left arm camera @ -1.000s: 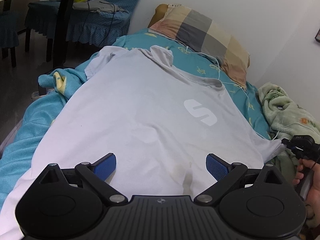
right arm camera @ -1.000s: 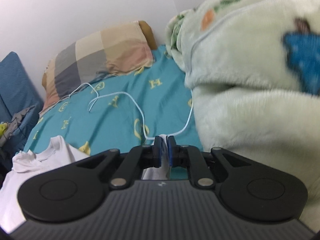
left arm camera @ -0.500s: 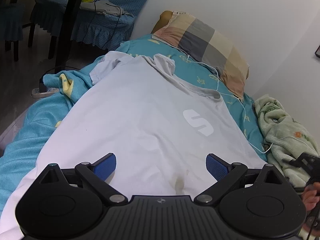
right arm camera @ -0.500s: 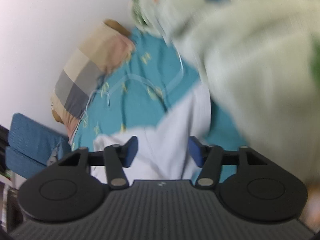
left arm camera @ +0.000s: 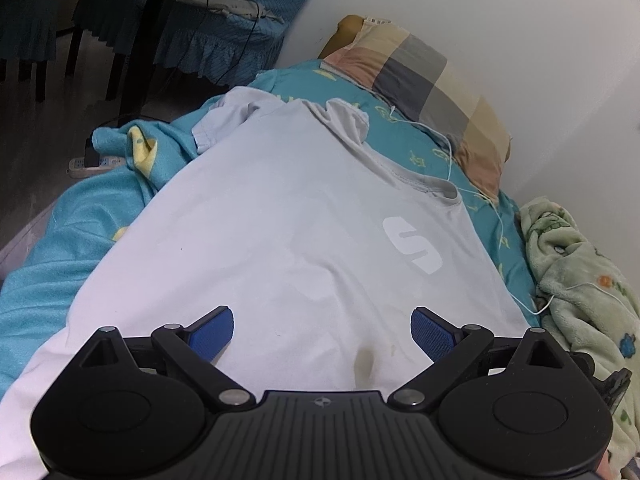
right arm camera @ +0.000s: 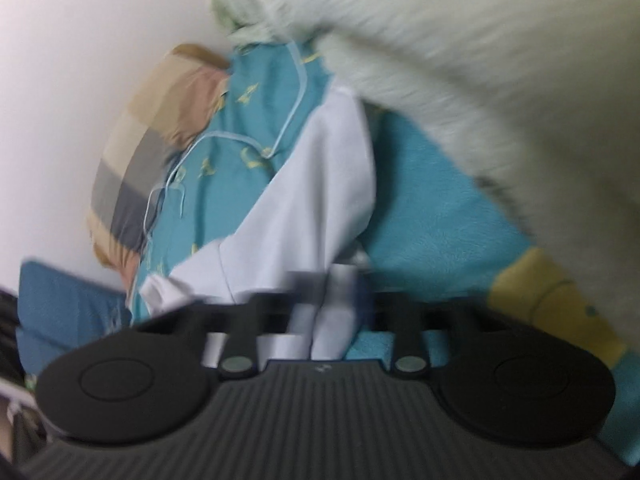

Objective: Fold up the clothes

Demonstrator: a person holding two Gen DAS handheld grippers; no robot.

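Big white cotton T-shirt [left arm camera: 288, 240] lay spread on teal bed [left arm camera: 52, 240]. Right claw [right arm camera: 324, 312] had dropped sleeve; now too blurry, can't tell. Left claw [left arm camera: 322, 328] stayed wide open.

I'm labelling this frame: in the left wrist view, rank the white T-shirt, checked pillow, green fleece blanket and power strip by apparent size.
1. White T-shirt
2. Checked pillow and green fleece blanket: look alike, and the blanket is cut off by the frame, so unranked
3. Power strip
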